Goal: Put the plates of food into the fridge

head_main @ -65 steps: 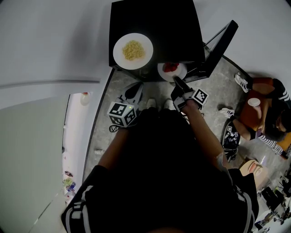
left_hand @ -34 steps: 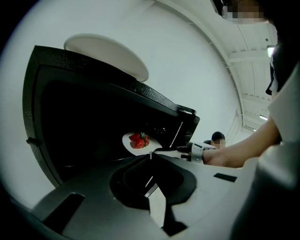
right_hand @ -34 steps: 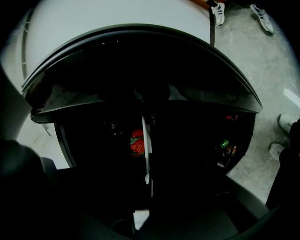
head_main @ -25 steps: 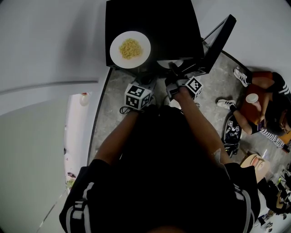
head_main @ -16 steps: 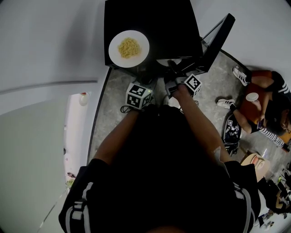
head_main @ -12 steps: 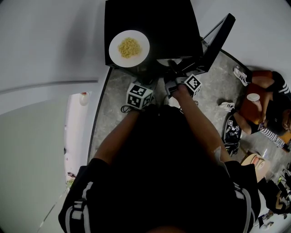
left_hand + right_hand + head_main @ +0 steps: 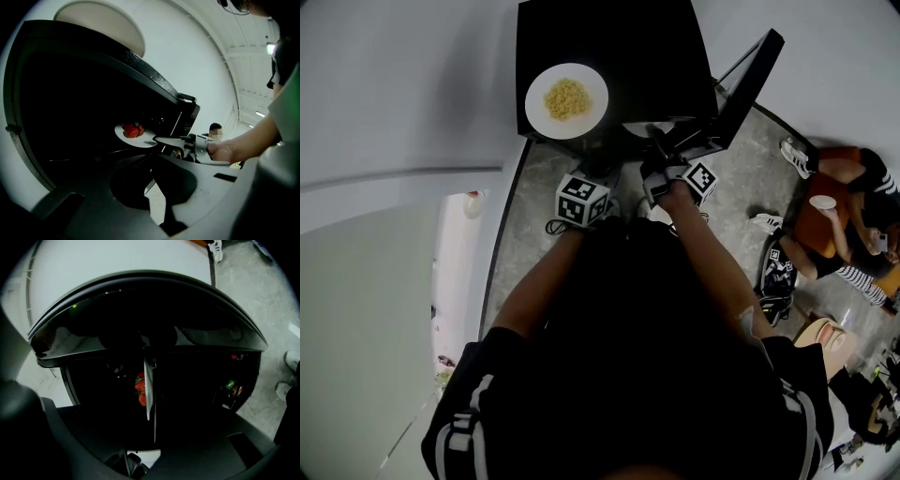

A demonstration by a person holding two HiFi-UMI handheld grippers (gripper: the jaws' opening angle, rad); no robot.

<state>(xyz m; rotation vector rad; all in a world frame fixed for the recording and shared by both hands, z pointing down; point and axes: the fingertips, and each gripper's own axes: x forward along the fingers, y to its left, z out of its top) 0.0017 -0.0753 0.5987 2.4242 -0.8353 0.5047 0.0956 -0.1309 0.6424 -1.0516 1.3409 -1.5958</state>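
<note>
Roughly half the job looks done. The strawberry plate [image 7: 146, 140] is inside the fridge [image 7: 619, 42], in the upper part of the dark cavity. It sits level, but what it rests on is lost in the dark. It is a small white plate with a few red strawberries [image 7: 131, 131] with green tops heaped toward its far side, at 10 o'clock of its centre in the left gripper view.

The right gripper [image 7: 160, 139] is at the plate's near rim, at 4 o'clock of the strawberries. Its jaws have just been opening and now stand wide. The rim lies in line between them, but they no longer press on it, so the plate reads as let go.

The left gripper [image 7: 158, 201] has its jaws together on nothing. It hangs outside the fridge, at 8 o'clock of the right gripper in the head view.

What is left, as I judge it, is the noodle plate [image 7: 540, 111]. This larger white plate has a small yellow heap of noodles [image 7: 567, 97] at its centre. It stands on top of the fridge near the front left corner, at 11 o'clock of the right gripper in the head view.

The door [image 7: 752, 80] stands open toward 2 o'clock. Closing it, if wanted, also remains.
</note>
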